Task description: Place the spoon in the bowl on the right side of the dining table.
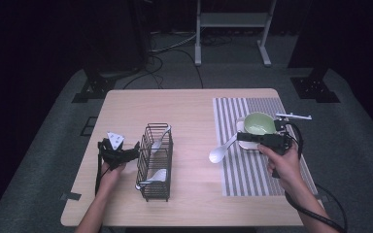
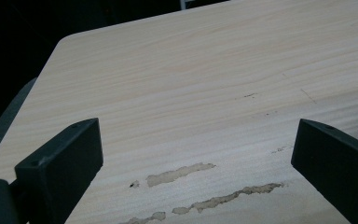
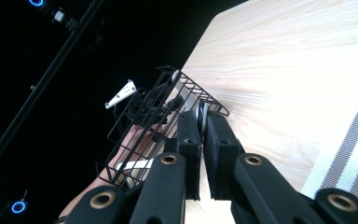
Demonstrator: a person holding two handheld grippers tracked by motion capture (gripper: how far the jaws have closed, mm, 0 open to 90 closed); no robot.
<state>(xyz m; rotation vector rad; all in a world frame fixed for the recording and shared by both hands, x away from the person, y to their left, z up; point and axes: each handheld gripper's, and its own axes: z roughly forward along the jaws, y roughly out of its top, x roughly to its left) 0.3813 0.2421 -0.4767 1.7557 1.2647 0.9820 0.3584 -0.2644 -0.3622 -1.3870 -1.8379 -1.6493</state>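
High view: we are holding a white spoon [image 1: 222, 151] by its handle in the right gripper [image 1: 261, 139], bowl end over the table [image 1: 189, 104] beside the striped mat [image 1: 252, 174]. Left gripper view: our left gripper [image 2: 196, 154] is idling wide open, empty. Right gripper view: jaws are pinching the thin handle near a wire rack [image 3: 168, 109]; likely light, stiff, slippery, chippable ceramic.

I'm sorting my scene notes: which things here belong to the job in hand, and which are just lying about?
Probably in the job: white spoon, gripped in the right claw; wire basket with more spoons inside; open left claw beside the basket.
Lying about: green bowl, plate under it, striped mat.
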